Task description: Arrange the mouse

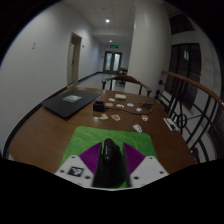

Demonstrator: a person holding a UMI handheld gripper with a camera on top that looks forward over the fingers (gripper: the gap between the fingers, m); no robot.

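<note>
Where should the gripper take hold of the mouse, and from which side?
The mouse lies lengthwise between the fingers. Grip its two long flanks near mid-body, coming from the rear along its axis: the flanks face the pads, and the domed top would probably slip.

White-walled corridor (100, 25), wooden table (50, 128), ceiling light (107, 20), far doors (112, 62).

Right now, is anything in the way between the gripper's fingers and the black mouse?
Nothing visible is. The black computer mouse already sits between the fingers of the gripper, on the green mat. Whether the purple finger pads press on it cannot be told.
</note>
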